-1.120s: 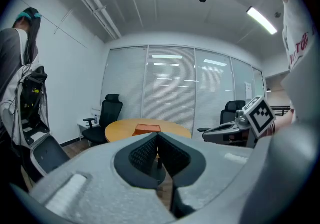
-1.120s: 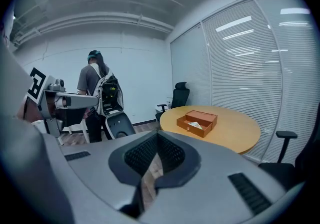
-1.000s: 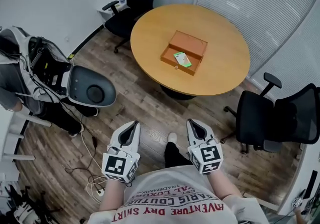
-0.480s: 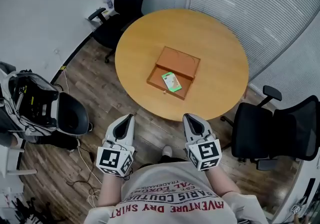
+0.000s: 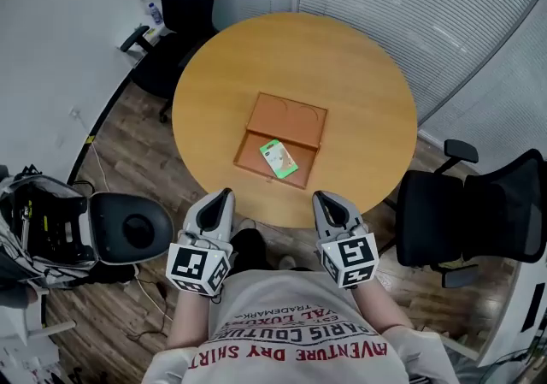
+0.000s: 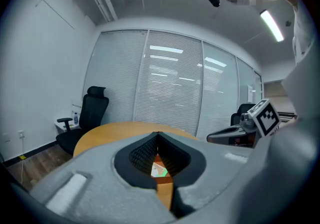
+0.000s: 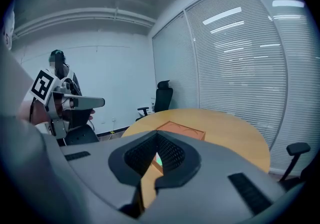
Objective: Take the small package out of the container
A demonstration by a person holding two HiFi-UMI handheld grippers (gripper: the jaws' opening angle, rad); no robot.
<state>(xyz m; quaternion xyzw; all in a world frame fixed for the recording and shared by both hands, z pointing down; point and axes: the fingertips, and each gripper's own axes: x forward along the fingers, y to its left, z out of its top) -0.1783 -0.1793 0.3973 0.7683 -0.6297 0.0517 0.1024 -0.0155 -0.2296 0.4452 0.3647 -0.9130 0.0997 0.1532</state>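
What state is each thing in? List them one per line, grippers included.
container: open, lid laid back flat on the table.
small package: lying inside the container, untouched.
left gripper: shut, empty, apart from the container.
right gripper: shut, empty, apart from the container.

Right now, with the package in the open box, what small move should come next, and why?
Probably reach the right gripper forward toward the green-and-white package: it lies in the open wooden box, and this gripper, shut, hangs at the round table's near edge, short of it.
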